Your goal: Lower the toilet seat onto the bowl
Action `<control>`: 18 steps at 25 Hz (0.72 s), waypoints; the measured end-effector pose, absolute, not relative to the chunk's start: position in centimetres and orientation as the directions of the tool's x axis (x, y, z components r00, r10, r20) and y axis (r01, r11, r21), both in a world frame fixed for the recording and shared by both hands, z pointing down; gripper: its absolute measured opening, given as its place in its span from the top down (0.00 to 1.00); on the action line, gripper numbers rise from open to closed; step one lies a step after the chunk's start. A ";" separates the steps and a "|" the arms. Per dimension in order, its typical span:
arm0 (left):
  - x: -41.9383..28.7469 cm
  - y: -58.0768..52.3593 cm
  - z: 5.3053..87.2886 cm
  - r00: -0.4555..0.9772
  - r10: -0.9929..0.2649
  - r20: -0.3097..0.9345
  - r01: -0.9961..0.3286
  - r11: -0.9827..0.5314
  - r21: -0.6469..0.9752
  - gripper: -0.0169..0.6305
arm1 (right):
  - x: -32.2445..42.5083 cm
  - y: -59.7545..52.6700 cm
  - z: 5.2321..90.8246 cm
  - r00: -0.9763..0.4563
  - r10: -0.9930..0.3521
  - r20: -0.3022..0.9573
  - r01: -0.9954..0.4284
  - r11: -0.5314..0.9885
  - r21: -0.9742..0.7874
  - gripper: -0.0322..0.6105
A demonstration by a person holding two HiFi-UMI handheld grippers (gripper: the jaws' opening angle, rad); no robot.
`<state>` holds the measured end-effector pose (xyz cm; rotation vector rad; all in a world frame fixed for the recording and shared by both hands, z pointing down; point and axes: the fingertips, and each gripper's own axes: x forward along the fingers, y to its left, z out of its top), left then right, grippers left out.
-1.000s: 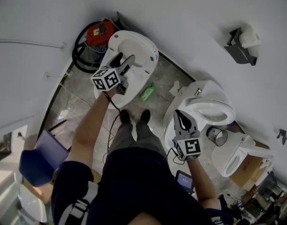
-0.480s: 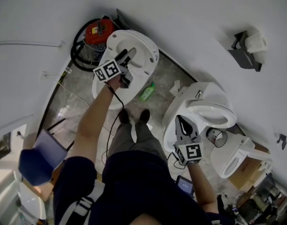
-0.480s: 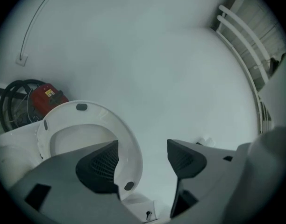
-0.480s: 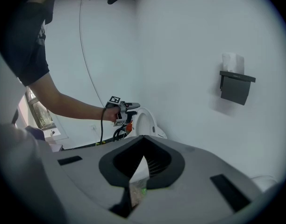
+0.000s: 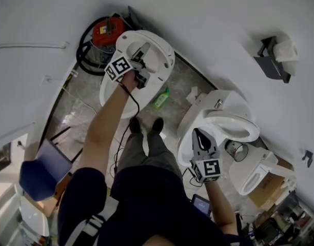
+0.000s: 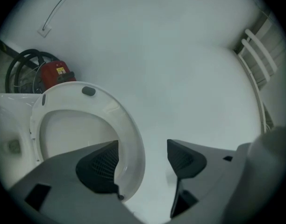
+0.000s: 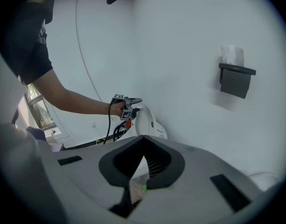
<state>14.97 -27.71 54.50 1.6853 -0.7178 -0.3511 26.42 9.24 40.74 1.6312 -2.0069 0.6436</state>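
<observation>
Left arm (image 5: 106,124) stretched forward, left tongs (image 5: 142,53) with jaws apart, right tongs (image 5: 198,134) held low, jaws together

I count two grippers, left gripper (image 5: 144,50) and right gripper (image 5: 198,133); three white toilets (image 5: 159,68) (image 5: 223,99) (image 5: 259,163); one red machine (image 5: 106,34); one green bottle (image 5: 160,100); one wall holder (image 5: 272,65); two dark shoes (image 5: 136,126) (image 5: 158,125).

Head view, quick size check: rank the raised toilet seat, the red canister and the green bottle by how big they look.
1. raised toilet seat
2. red canister, not counting its hose
3. green bottle, clearly the smallest
</observation>
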 end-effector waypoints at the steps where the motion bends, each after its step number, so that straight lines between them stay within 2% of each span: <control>1: 15.1 -28.0 54.7 0.758 -0.635 0.150 -0.259 -0.082 0.962 0.45 | 26.5 9.2 40.8 -0.181 -0.758 0.626 -0.981 0.181 -0.064 0.92; 18: 17.2 -29.7 57.6 0.729 -0.659 0.184 -0.147 0.113 0.983 0.45 | 27.4 9.4 42.0 -0.184 -0.735 0.653 -0.982 0.170 -0.085 0.92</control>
